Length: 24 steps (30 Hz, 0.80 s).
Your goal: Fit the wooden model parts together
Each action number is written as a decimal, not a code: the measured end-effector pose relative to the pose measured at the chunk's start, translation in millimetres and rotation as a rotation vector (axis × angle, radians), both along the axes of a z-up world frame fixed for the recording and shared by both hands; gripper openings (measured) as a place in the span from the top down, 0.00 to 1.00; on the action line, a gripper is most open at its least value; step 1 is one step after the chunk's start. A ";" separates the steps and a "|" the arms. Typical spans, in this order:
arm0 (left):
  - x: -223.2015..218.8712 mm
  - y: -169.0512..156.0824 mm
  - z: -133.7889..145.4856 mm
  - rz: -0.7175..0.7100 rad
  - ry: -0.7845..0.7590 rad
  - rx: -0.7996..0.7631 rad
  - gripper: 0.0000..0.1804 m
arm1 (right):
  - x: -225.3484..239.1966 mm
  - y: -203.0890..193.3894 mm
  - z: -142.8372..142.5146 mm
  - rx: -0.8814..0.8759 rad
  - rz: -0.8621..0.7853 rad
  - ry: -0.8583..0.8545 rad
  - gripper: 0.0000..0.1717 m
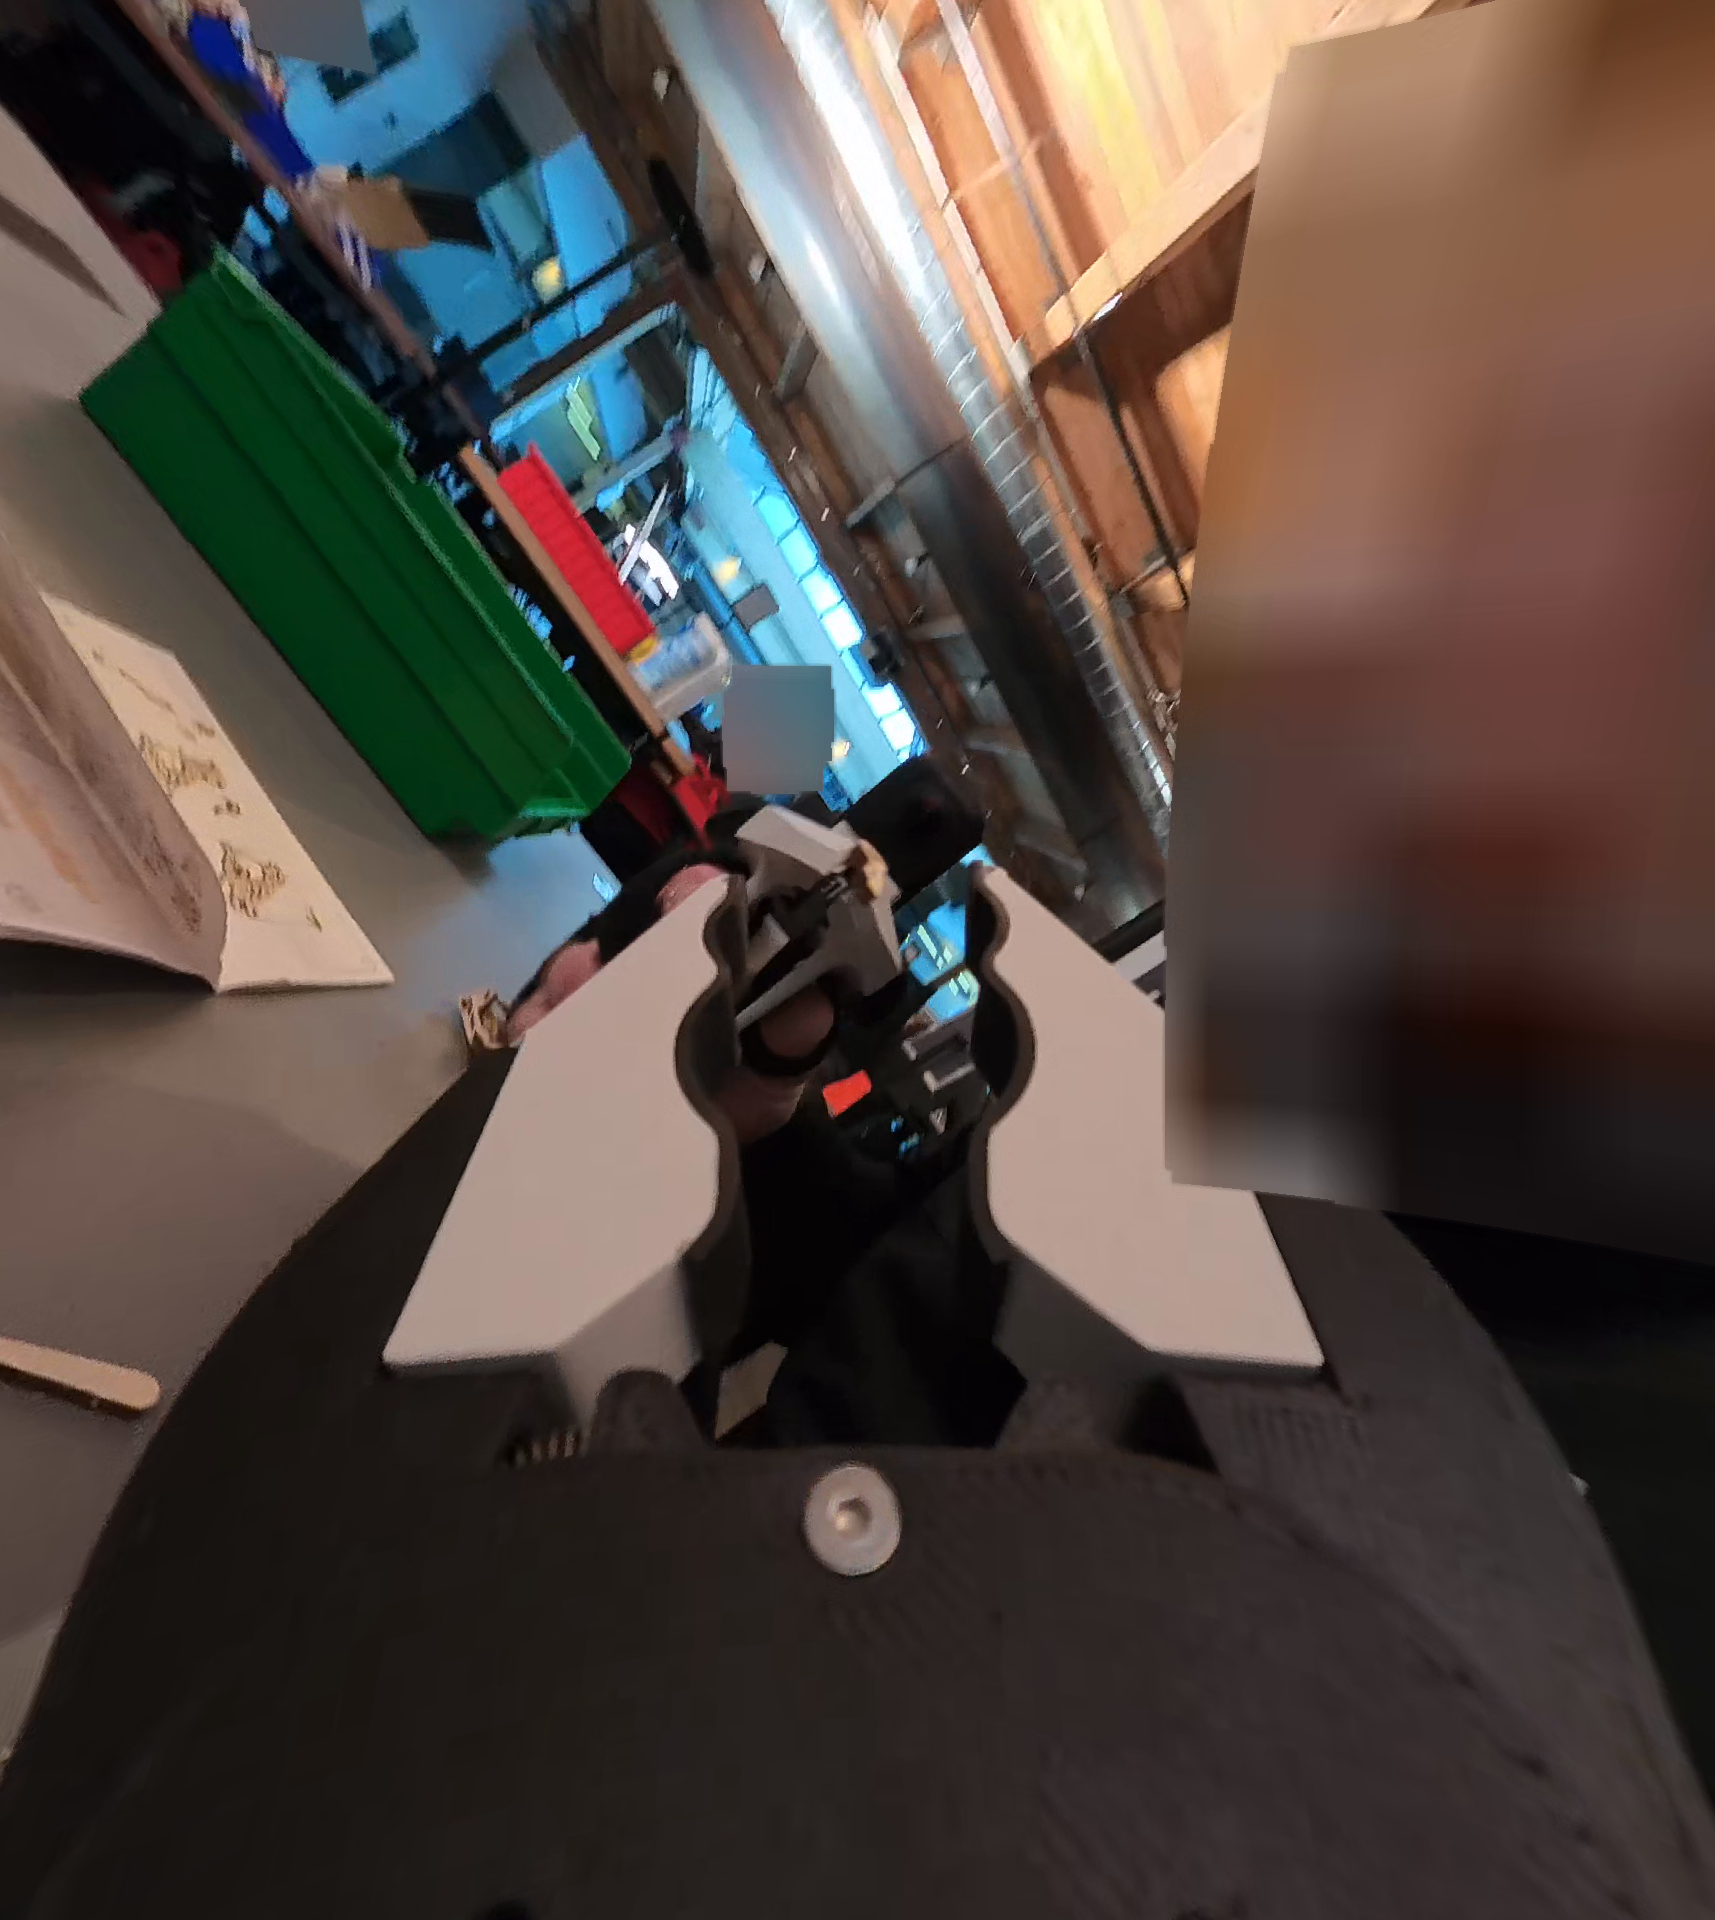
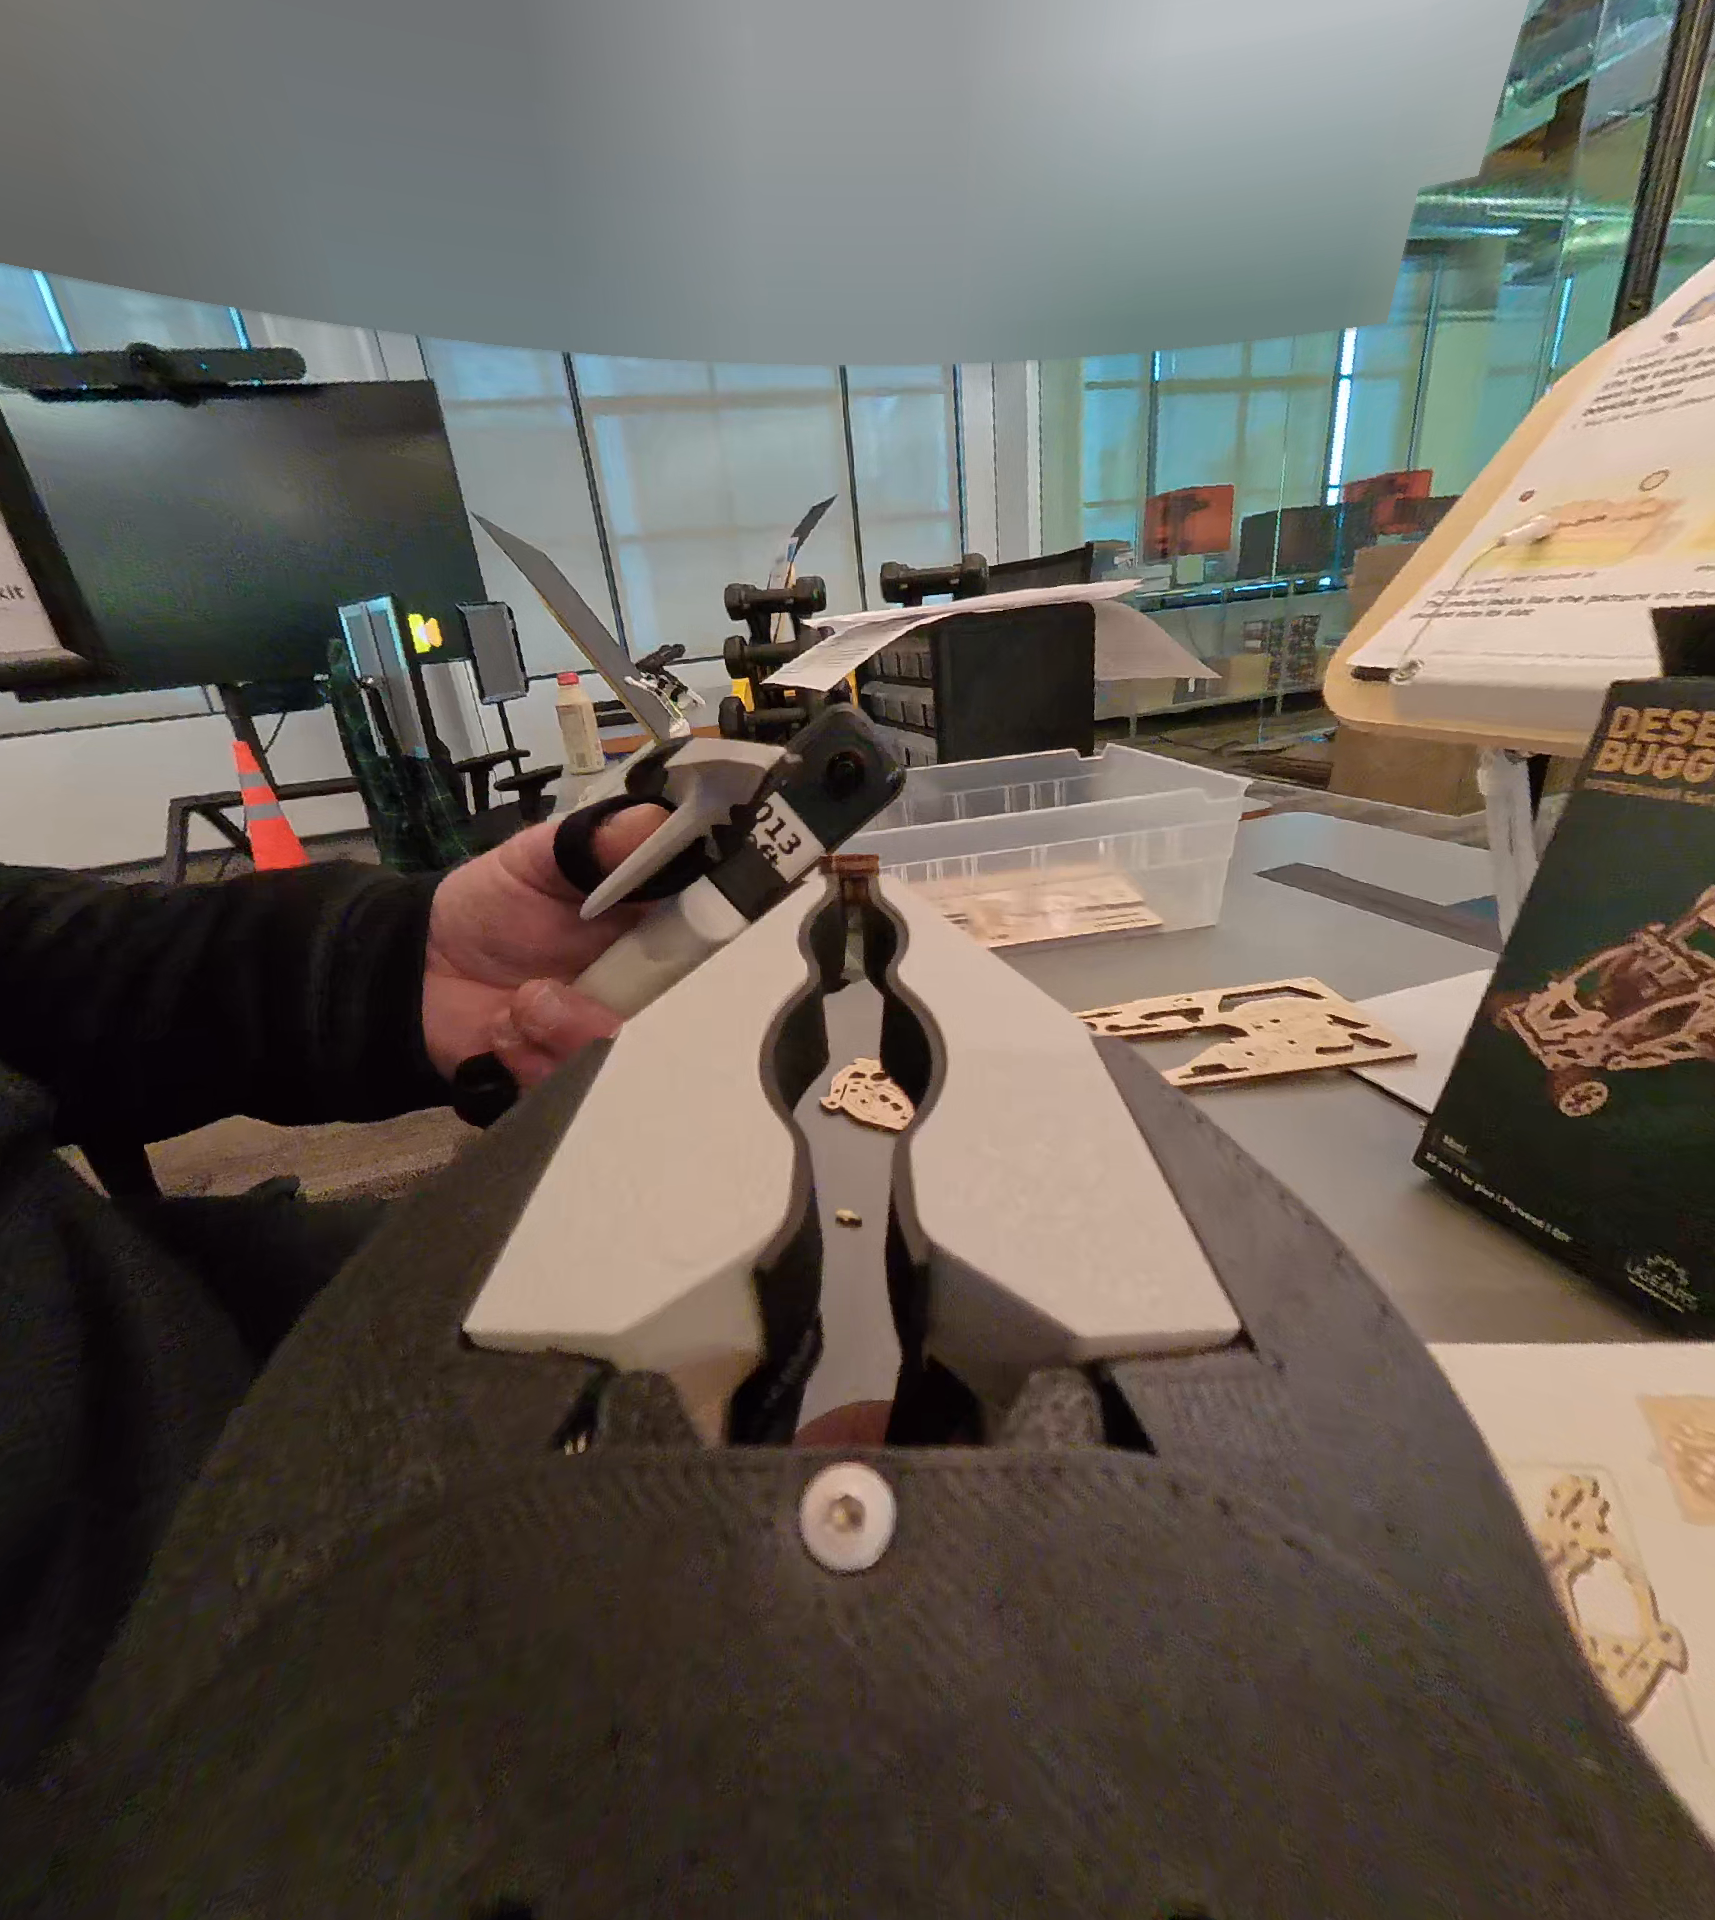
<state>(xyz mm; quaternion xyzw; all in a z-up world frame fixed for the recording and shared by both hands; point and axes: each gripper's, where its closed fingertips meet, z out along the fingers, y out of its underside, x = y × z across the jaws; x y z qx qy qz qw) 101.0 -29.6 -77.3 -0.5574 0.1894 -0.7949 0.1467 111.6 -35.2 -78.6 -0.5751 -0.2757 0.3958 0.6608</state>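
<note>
Right now, biggest first: grey table (image 2: 1352, 1164) carries everything. Clear bin (image 2: 1061, 821) sits far side, wooden sheets inside. Green crate (image 1: 344, 582) stands at the table's far edge in the left wrist view, open booklet (image 1: 105, 810) near it. Dark kit box (image 2: 1642, 1018) stands upright on the right, a tilted board with an instruction page (image 2: 1559, 561) behind it. Punched-out wooden sheet (image 2: 1248, 1029) lies flat between bin and box. White sheet near right holds loose wooden parts (image 2: 1601, 1600). Wooden stick (image 1: 32, 1361) lies near left in the left wrist view.

Right gripper (image 2: 854, 883): jaws nearly closed, tips pinching a small brown wooden piece (image 2: 854, 868) that pokes out just past the tips. Left wrist view confirms it, a pale bit at the tips of that gripper (image 1: 868, 871).

Left gripper (image 1: 858, 914): jaws wide apart, bare, nothing between them. It's raised and tilted, pointing at the right one. Right wrist view shows it held in a hand (image 2: 510, 966), dark sleeve, just left of the right gripper's tips.

Small stuff: flat cut-out wooden part (image 2: 868, 1093) lies on the table below the right jaws, and a tiny wooden chip (image 2: 846, 1217) nearer still.
</note>
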 end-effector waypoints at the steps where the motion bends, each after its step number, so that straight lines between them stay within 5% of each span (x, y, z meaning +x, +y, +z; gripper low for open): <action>1: 2.4 -3.2 0.5 -0.013 0.005 0.005 0.78 | -3.5 -1.1 0.0 0.015 0.008 -0.017 1.00; 9: 9.8 -24.0 -6.8 -0.110 0.013 0.001 0.92 | -24.4 -4.8 -12.3 0.142 -0.011 -0.314 1.00; 16: 1.1 -24.5 -13.2 -0.116 -0.005 0.010 0.92 | -30.7 -4.2 -19.8 0.202 -0.036 -0.470 1.00; 24: -2.4 -25.3 -14.6 -0.128 -0.003 0.010 0.93 | -32.9 -6.4 -19.6 0.195 0.006 -0.405 1.00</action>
